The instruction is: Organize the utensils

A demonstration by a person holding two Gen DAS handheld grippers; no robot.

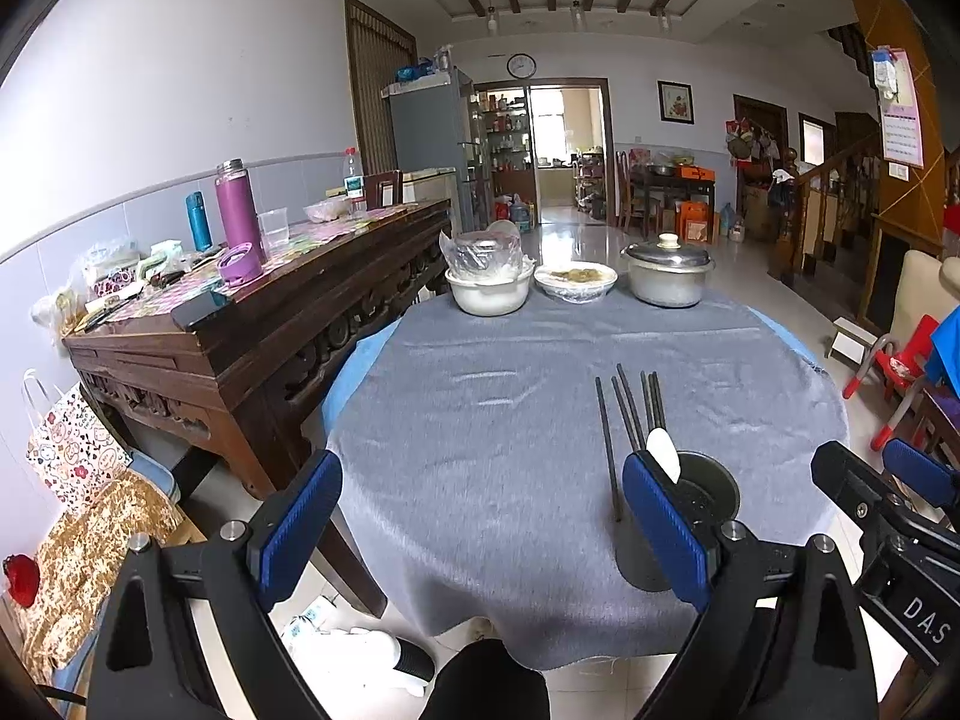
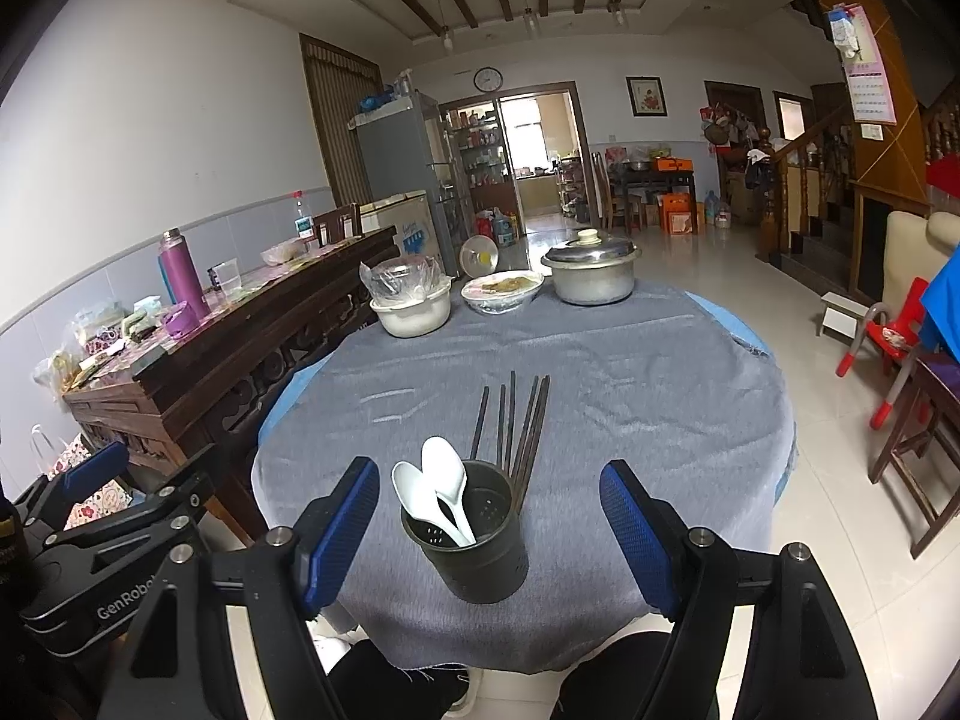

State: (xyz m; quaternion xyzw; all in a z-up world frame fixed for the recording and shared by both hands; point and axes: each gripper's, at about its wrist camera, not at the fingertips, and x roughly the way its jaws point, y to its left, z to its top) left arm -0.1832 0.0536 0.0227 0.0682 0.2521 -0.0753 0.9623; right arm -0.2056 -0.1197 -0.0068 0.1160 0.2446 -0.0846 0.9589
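The right gripper (image 2: 489,531) holds its ribbed blue pads wide apart, empty, on either side of the utensil holder (image 2: 474,540) without touching it. The left gripper (image 1: 480,531) is just as wide open and grips nothing; seen from the right wrist, its black body beside the holder reads "GenRobo", while the right one, seen from the left wrist, reads "DAS".

The holder is a dark metal cylinder with a perforated inner wall, upright on the near part of the grey tablecloth (image 2: 630,396), a soft, slightly wrinkled fabric over a round table. Two glossy white soup spoons (image 2: 441,489) lean against its left rim, bowls up; a bundle of dark chopsticks (image 2: 516,426) stands at its far side, fanned out.

Beyond the holder, at the table's far edge, stand a white bowl (image 2: 414,315) holding a container under crinkled clear plastic, a plate of food (image 2: 503,291) covered in film, and a dull metal pot (image 2: 591,276) with a knobbed lid.

Left of the holder runs a carved dark wooden sideboard (image 2: 240,354), cluttered, with a purple flask (image 2: 182,276) on it. The pot's side of the room shows a red plastic child's chair (image 2: 882,339).
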